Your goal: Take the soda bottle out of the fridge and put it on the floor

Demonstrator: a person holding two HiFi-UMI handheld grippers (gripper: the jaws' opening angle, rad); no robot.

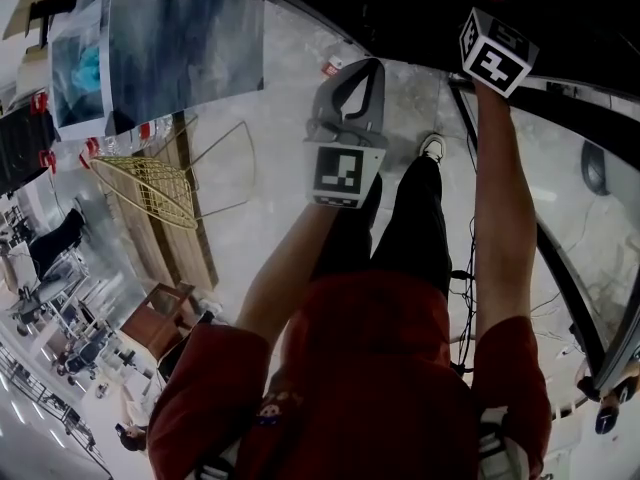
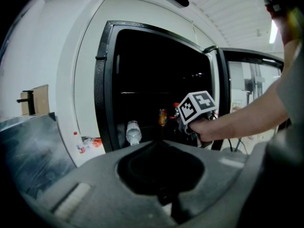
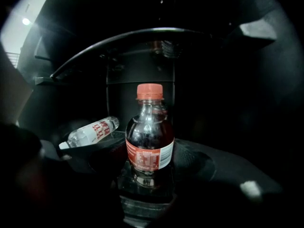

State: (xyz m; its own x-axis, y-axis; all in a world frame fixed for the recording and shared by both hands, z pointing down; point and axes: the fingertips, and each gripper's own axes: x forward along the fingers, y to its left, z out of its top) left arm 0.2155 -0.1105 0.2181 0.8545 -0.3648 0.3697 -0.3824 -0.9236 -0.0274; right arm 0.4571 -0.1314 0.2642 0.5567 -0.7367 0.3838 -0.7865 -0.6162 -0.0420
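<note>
The soda bottle (image 3: pixel 149 141) stands upright inside the dark fridge (image 2: pixel 102 103); it holds dark liquid and has a red cap and a red and white label. My right gripper (image 3: pixel 148 163) reaches into the fridge, its jaws lying against both sides of the bottle's lower half. In the head view only its marker cube (image 1: pixel 497 50) shows at the fridge's mouth. My left gripper (image 2: pixel 159 141) hangs in front of the fridge, shut and empty, also in the head view (image 1: pixel 368 70).
A clear water bottle (image 3: pixel 92 131) lies on the shelf left of the soda bottle. The fridge door (image 2: pixel 221 103) stands open at the right. A yellow wire rack (image 1: pixel 150 188) and cables (image 1: pixel 465 278) are on the pale floor (image 1: pixel 270 198).
</note>
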